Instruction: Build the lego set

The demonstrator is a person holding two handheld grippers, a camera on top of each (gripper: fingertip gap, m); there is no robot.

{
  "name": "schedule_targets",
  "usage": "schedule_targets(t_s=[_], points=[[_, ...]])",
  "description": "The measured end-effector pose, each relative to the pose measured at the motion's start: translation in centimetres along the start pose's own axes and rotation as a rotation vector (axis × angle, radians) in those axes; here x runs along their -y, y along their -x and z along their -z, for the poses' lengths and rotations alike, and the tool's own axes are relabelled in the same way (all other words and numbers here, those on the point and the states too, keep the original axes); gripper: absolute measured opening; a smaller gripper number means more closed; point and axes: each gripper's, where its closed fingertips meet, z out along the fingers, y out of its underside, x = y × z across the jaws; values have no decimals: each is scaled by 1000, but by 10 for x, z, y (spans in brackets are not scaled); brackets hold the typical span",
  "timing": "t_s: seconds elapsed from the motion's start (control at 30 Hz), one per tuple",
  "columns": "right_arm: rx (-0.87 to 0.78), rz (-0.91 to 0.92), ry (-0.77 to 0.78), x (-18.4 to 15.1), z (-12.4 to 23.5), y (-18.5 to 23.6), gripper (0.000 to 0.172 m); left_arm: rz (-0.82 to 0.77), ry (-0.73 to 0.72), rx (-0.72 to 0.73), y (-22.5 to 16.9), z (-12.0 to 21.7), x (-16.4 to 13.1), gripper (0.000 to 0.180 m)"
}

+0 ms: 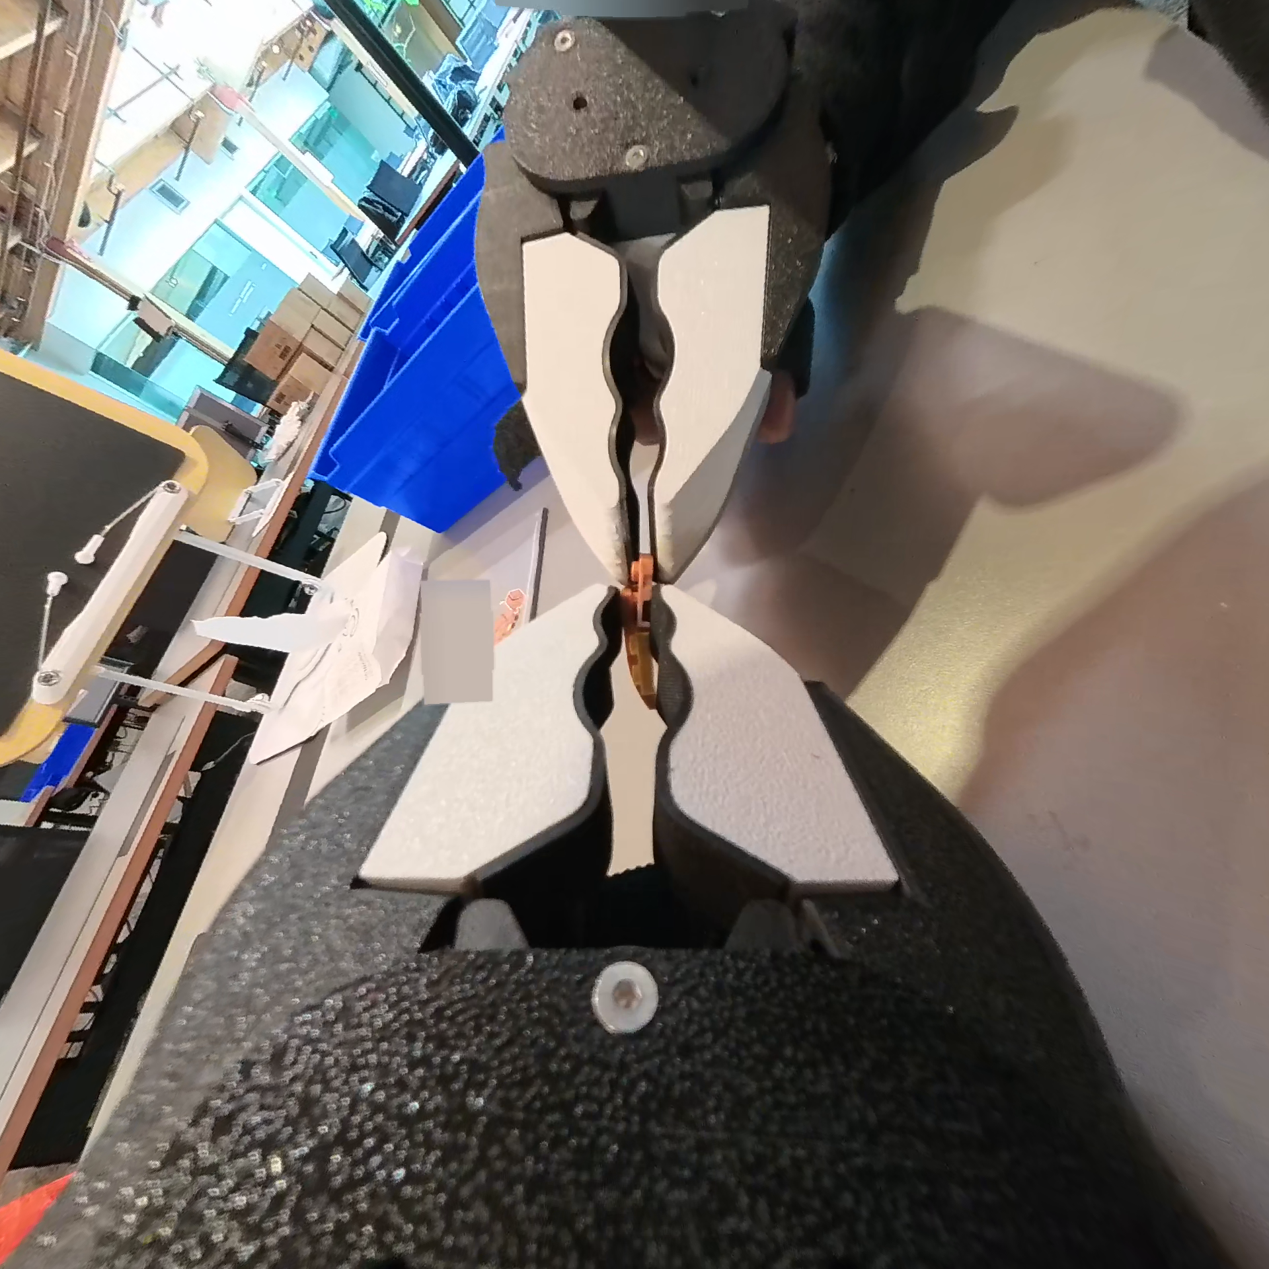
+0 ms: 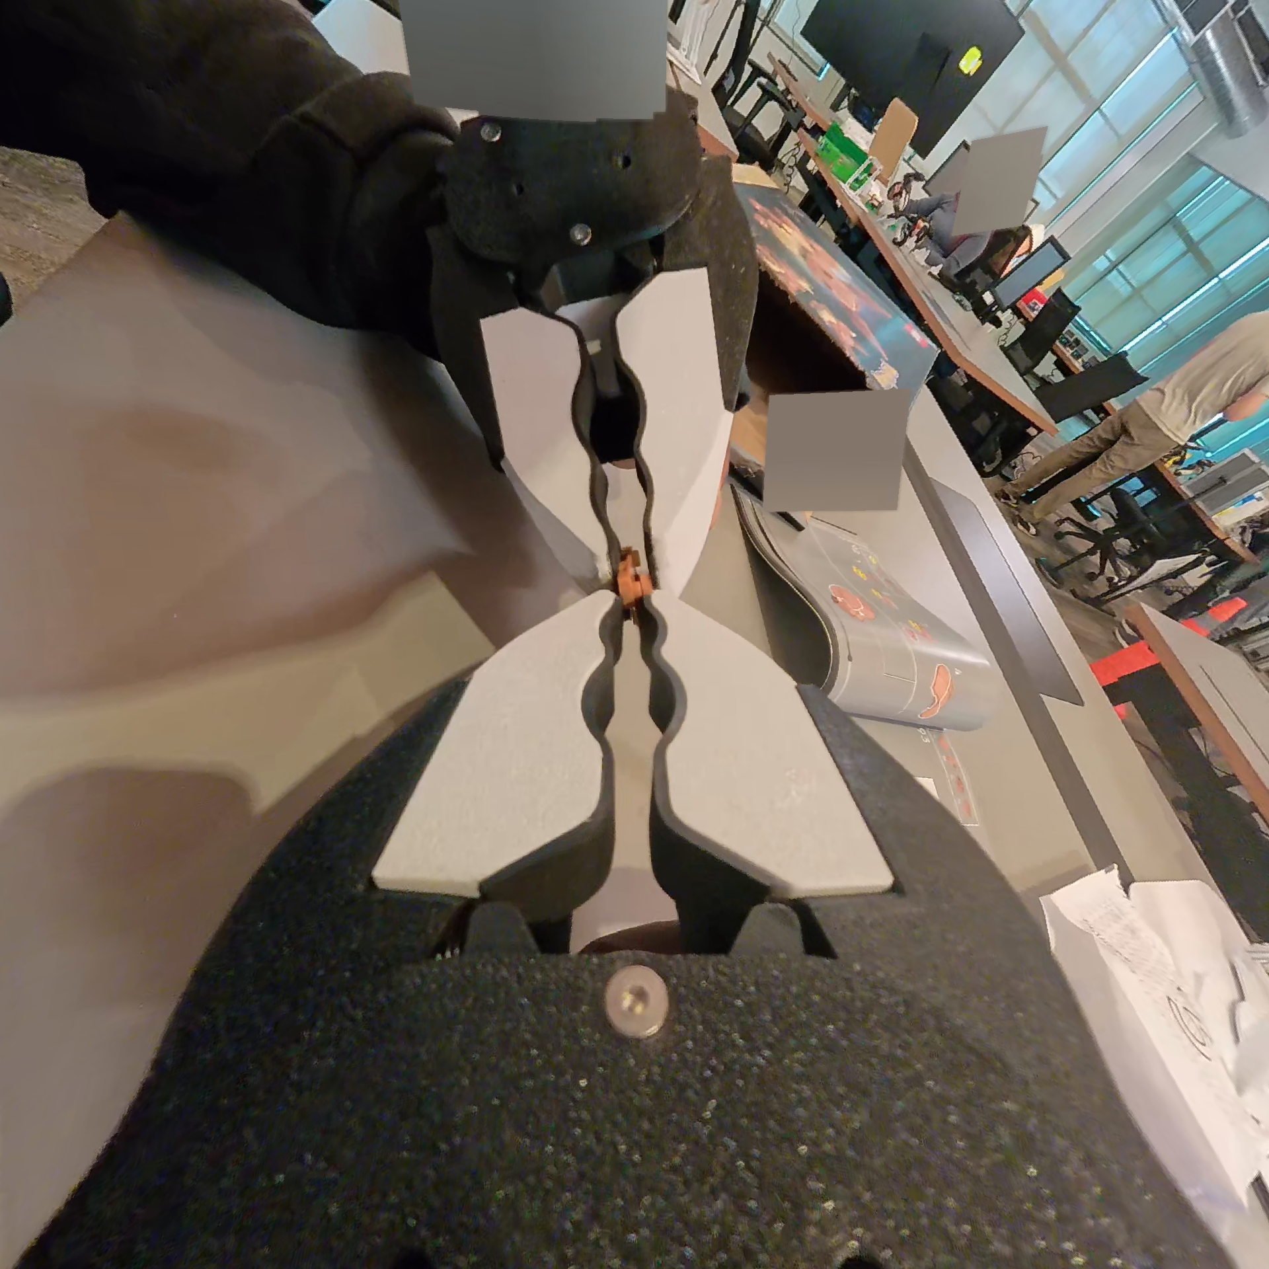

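My two grippers meet tip to tip above a grey table. My left gripper is shut on a small orange-brown plastic piece that runs back between its fingers. My right gripper is shut on the other end of the small orange piece. In the left wrist view the right gripper comes in from the top, held by a dark-sleeved hand. In the right wrist view the left gripper comes in from the top. The two orange ends touch between the tips.
Blue bins and crumpled white paper lie to the left. A curled printed booklet, an open cardboard box and more white paper lie to the right. Desks, monitors and people stand behind. Left and right tips are no more than a few centimetres apart.
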Motion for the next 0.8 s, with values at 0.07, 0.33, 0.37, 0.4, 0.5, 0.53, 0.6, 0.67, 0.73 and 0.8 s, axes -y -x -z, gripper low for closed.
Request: schedule_targets(t_s=[0.07, 0.33, 0.37, 0.4, 0.5, 0.53, 0.6, 0.67, 0.73, 0.8], points=[[-17, -7, -10, 0, 0, -2, 4, -3, 2, 10, 2, 0, -1, 7], [-24, -95, -41, 3, 1, -9, 7, 11, -21, 50, 9, 1, 2, 7], [-24, -105, -43, 3, 1, -10, 8, 13, -23, 50, 9, 2, 2, 7], [-23, -115, -45, 3, 1, -10, 9, 14, -26, 52, 9, 2, 2, 7], [-13, -139, -41, 2, 1, -10, 9, 18, -27, 55, 9, 1, 2, 7], [-5, -147, -40, 2, 1, -10, 9, 20, -27, 55, 9, 1, 2, 7], [7, -161, -38, 2, 1, -9, 10, 22, -31, 54, 9, 1, 3, 7], [14, -166, -36, 2, 1, -9, 10, 26, -34, 54, 9, 1, 3, 7], [21, -175, -33, 2, 1, -9, 10, 23, -33, 54, 9, 0, 3, 7], [31, -182, -27, 1, 1, -8, 10, 20, -29, 53, 8, 0, 3, 7]])
